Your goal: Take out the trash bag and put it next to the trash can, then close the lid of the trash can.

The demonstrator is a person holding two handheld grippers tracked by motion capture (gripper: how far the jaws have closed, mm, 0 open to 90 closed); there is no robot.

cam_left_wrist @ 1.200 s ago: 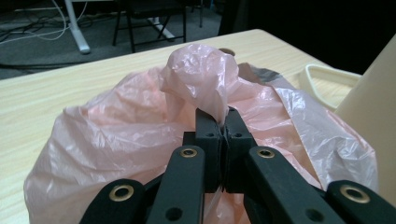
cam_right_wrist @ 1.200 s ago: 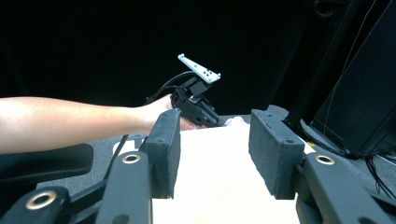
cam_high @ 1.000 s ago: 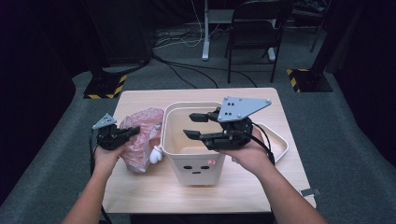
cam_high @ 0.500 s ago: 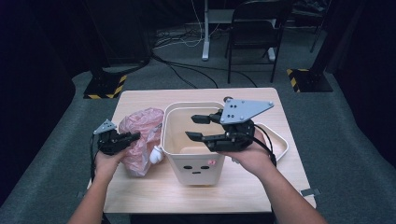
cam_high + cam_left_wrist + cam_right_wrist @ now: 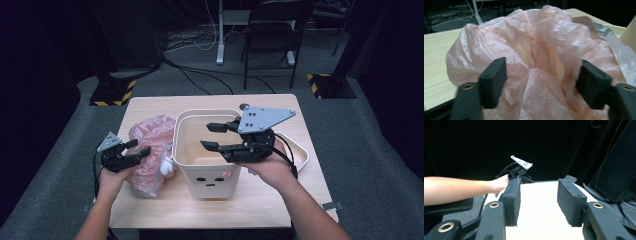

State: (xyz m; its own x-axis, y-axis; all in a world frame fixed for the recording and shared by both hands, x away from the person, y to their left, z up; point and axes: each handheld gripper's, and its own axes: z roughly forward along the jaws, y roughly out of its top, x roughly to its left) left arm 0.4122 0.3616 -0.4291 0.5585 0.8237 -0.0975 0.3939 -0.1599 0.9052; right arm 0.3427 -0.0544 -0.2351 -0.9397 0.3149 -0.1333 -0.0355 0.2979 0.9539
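No readable text, brand or number anywhere here. Closest thing is a little drawn face on the front wall of the cream bin (image 5: 209, 181) below the right hand-held gripper (image 5: 213, 136), plus a tiny pink sticker (image 5: 228, 174), too small to read.

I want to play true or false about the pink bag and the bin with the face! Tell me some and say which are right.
1. The pink bag lies beside the bin, not inside it. True.
2. The left tool is shut tight on nothing. False: its jaws stand open with bag plastic between them.
3. The right tool hovers open above the bin. True.
4. The bin is lying on its side. False: it stands upright on the table.
5. A chair stands behind the table. True.
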